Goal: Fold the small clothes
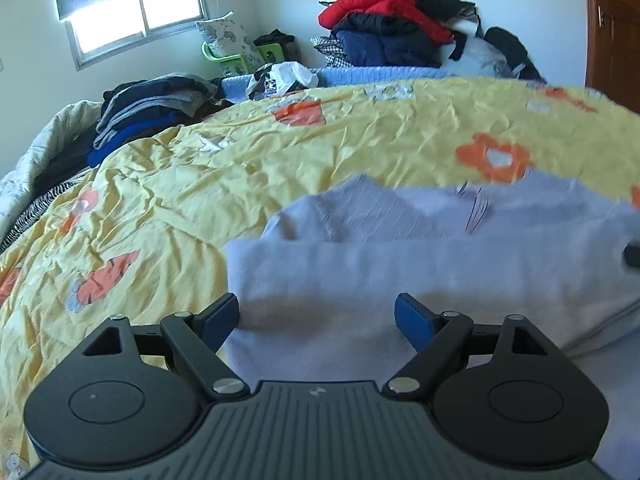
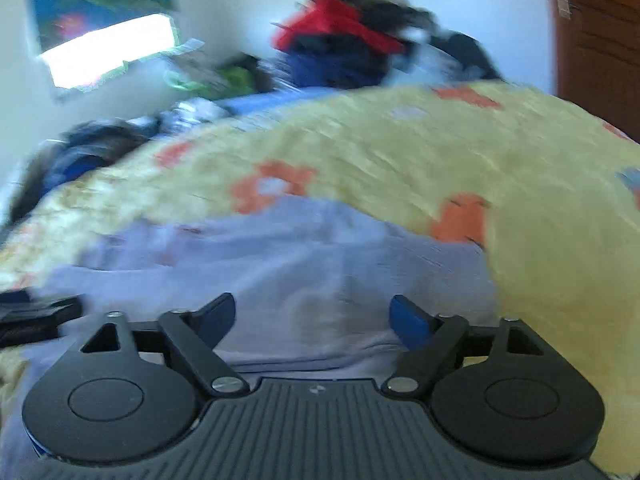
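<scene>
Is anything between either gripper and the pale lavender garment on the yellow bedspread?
Nothing visible. The left gripper and right gripper both stand open directly over the pale lavender garment, which lies uncovered.

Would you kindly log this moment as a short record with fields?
surface: yellow flowered bedspread
garment: pale lilac top, lying partly folded on the bedspread
left gripper: open, over the top's near edge, nothing gripped
right gripper: open, over the top, nothing gripped
background: clothes pile by the wall, folded stack on the left

Pale lavender garment [image 1: 440, 264] folded over, lying flat on yellow flowered bedspread [image 1: 200, 184].
</scene>
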### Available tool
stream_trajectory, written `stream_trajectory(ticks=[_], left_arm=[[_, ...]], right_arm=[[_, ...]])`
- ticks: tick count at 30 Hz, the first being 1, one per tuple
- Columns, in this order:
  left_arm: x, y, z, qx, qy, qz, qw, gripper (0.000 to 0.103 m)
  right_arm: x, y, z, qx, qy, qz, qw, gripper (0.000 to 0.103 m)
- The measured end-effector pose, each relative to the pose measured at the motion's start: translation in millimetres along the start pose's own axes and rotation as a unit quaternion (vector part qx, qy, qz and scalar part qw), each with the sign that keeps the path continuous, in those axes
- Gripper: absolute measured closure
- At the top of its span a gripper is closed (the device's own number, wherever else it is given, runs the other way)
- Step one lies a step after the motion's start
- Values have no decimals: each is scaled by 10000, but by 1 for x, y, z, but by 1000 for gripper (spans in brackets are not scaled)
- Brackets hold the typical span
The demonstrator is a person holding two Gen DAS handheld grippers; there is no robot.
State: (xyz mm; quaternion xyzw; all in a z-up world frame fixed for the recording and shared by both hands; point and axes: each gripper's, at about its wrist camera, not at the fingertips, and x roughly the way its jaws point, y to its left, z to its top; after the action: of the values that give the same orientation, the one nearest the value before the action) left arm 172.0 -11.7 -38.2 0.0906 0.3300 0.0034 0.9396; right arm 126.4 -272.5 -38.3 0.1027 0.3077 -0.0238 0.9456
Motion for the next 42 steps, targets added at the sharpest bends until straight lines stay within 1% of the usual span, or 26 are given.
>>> stream_trajectory(ticks=[1, 2, 3, 5, 6, 7, 9, 11, 15, 18, 20, 22, 24, 26, 28, 32, 34, 36, 38, 40, 42], left_arm=[[1, -2, -2, 41, -4, 22, 10000, 17], [3, -4, -2, 65, -3, 31, 10000, 17], [3, -6, -3, 83, -5, 32, 10000, 17], [4, -8, -3, 120, -11, 47, 9999, 17], [3, -9, -4, 131, -11, 53, 9999, 17], [4, -8, -4, 127, -8, 49, 9999, 17], [4, -8, -4, 81, 8, 20, 10000, 17], [5, -7, -5, 44, 14, -3, 10000, 17], [5, -5, -5, 15, 14, -11, 10000, 16], [1, -5, -7, 25, 16, -18, 10000, 16], [-3, -4, -9, 31, 14, -42, 10000, 16], [-9, -2, -12, 44, -11, -64, 10000, 16], [-17, 3, -17, 14, -8, -85, 10000, 16], [-27, 10, -24, -66, 16, -188, 9998, 16], [-41, 18, -37, -124, 26, -282, 9995, 16], [-69, 31, -72, -109, 62, -252, 9996, 15], [-79, 36, -91, -78, 181, -186, 9996, 15], [-92, 43, -104, -212, 194, -227, 9993, 15], [-102, 47, -108, -305, 210, -365, 9986, 15], [-107, 47, -112, -280, 193, -512, 9981, 15], [-109, 42, -116, -182, 156, -442, 9987, 15]], right_arm=[[-2, 1, 0, 34, -92, 6, 10000, 18], [-7, 5, -3, 20, -185, 110, 9998, 15], [-10, 9, -4, -17, -226, 217, 9995, 14], [-11, 16, -8, -156, -248, 387, 9988, 13], [-8, 18, -9, -239, -195, 408, 9987, 13], [-3, 20, -8, -303, -116, 374, 9988, 14], [10, 20, -7, -373, 87, 139, 9992, 16], [12, 18, -5, -332, 68, 95, 9994, 15], [-8, 21, -7, -347, -134, 236, 9990, 11], [-9, 22, -11, -403, -81, 326, 9986, 10], [1, 22, -13, -501, 74, 203, 9985, 12], [2, 21, -15, -536, 71, 25, 9985, 12], [-7, 20, -16, -481, -58, 77, 9988, 10], [-20, 17, -17, -447, -168, 205, 9986, 10], [-35, 12, -23, -478, -231, 326, 9981, 10], [-61, -5, -44, -469, -88, 377, 9982, 10], [-74, -16, -59, -376, 46, 388, 9985, 10], [-89, -24, -73, -260, 81, 438, 9987, 10], [-105, -27, -84, -198, 53, 563, 9982, 10], [-117, -25, -92, -244, 5, 626, 9977, 10], [-126, -21, -99, -307, -84, 793, 9963, 10]])
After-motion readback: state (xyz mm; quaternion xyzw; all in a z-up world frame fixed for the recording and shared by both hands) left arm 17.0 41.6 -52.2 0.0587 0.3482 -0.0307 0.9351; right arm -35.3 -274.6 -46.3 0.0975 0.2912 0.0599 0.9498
